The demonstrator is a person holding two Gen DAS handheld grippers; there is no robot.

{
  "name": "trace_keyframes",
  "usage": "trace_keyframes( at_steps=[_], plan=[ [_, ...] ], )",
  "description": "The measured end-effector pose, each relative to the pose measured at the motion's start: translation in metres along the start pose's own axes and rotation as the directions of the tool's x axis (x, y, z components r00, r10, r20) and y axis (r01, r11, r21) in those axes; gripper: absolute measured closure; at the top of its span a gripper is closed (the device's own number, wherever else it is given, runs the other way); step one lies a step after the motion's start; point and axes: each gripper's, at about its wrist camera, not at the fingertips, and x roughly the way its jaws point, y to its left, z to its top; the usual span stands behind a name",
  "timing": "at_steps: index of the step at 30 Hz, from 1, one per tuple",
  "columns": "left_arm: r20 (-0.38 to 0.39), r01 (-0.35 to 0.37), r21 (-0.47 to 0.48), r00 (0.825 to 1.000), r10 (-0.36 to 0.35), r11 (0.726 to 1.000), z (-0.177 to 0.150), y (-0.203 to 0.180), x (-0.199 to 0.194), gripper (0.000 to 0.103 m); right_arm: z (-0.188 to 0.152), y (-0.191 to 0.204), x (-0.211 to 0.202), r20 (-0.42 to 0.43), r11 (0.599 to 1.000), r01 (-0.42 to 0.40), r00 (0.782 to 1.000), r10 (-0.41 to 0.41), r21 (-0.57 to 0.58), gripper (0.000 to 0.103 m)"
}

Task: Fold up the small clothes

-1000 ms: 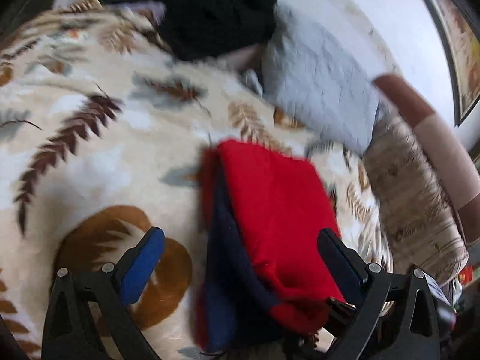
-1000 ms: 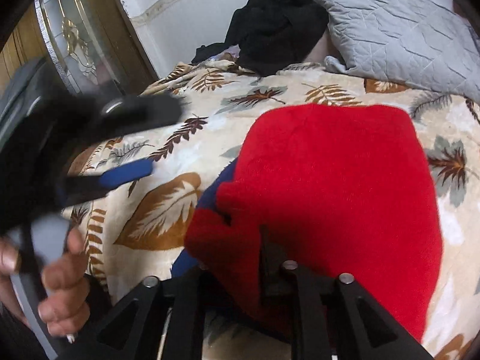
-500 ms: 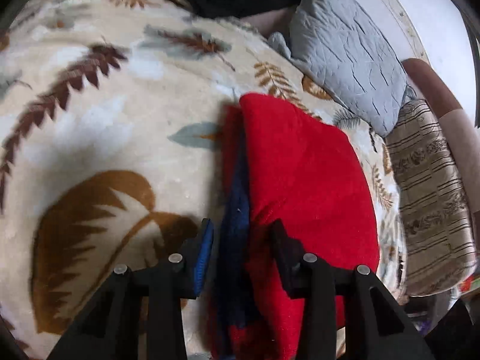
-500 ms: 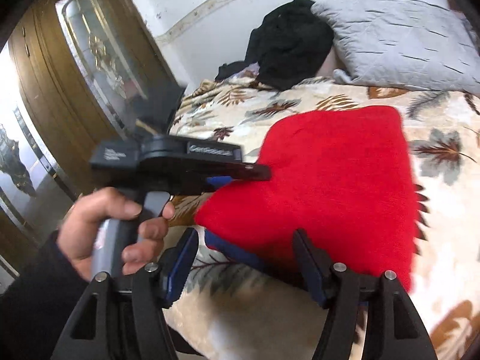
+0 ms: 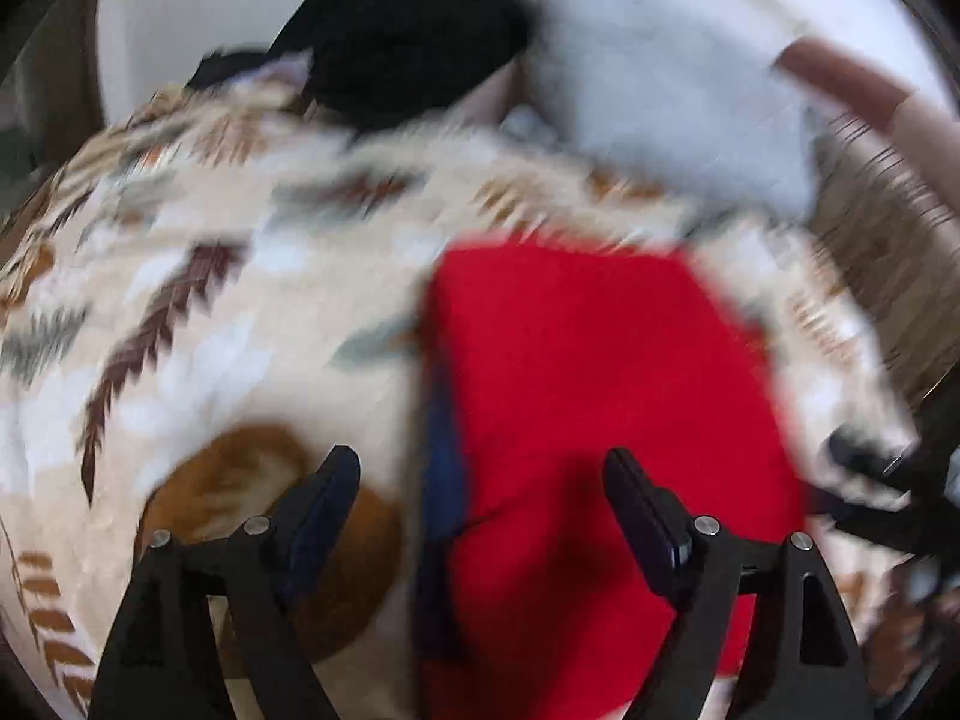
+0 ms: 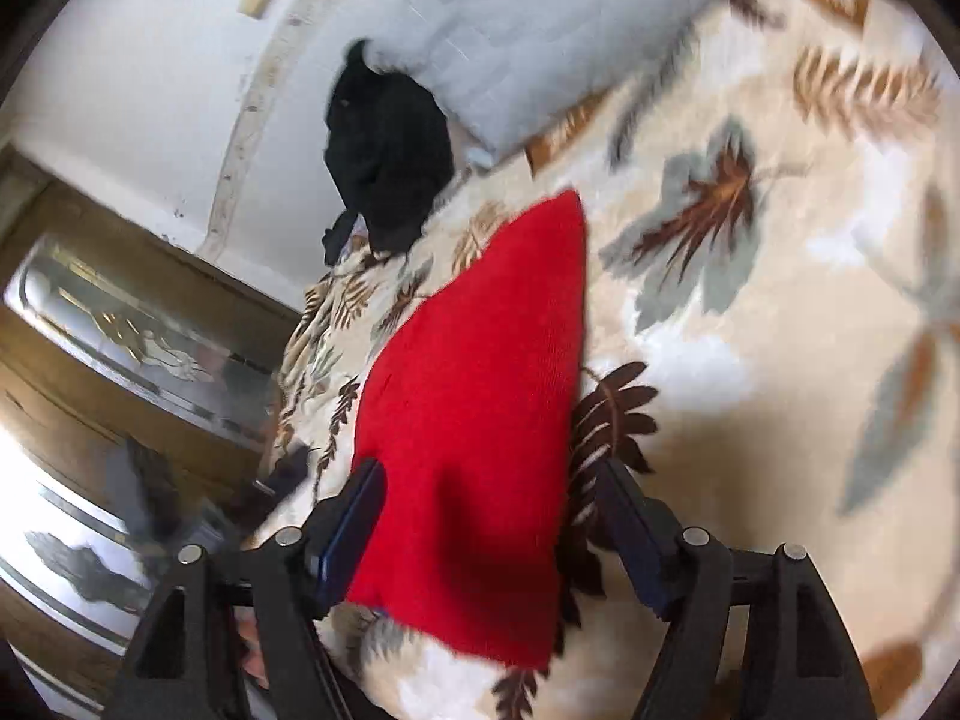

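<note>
Both tools, the left tool [image 5: 480, 492] and the right tool [image 6: 492, 510], were opening, clamped on nothing. Between each pair lay the red garment [image 5: 600, 396] on the bed [image 5: 252, 324], long axis running straight ahead; neither looked nearer.

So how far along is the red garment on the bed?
Done: the red garment lies folded into a flat rectangle on the leaf-print blanket, a blue layer showing at its edge. In hand: nothing; the left gripper and right gripper straddle it, jaws opening. Left: the black clothes pile by the grey pillow looks unfolded.
</note>
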Motion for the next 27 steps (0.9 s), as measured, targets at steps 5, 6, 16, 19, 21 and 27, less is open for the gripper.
trace_keyframes(
  at_steps=[5,6,16,19,21,27],
  plan=[
    [-0.021,0.081,-0.112,0.996,-0.084,0.990,-0.006,0.029,0.013,0.020,0.010,-0.004,0.052,-0.142,1.000,0.015,0.990,-0.015,-0.002,0.053],
    [-0.021,0.075,-0.106,0.997,-0.078,0.991,-0.006,0.030,0.013,0.020,0.008,0.008,0.049,-0.119,0.997,0.058,0.991,-0.065,-0.057,0.056],
    [-0.016,0.073,-0.097,0.997,-0.075,0.993,-0.009,0.027,0.014,0.019,0.016,0.013,0.029,-0.022,0.995,0.073,0.997,-0.074,-0.068,0.037],
    [-0.016,0.075,-0.098,0.997,-0.077,0.992,-0.008,0.027,0.015,0.018,0.041,0.005,0.031,0.005,1.000,0.008,1.000,-0.008,0.011,0.030],
    [-0.017,0.074,-0.097,0.997,-0.076,0.993,-0.009,0.027,0.015,0.018,0.056,-0.007,0.053,-0.077,0.998,0.009,0.997,-0.004,0.069,0.030],
    [-0.016,0.077,-0.100,0.997,-0.079,0.992,-0.009,0.026,0.016,0.018,0.044,0.057,0.047,0.019,0.938,0.226,0.973,-0.230,-0.263,0.062]
  ],
)
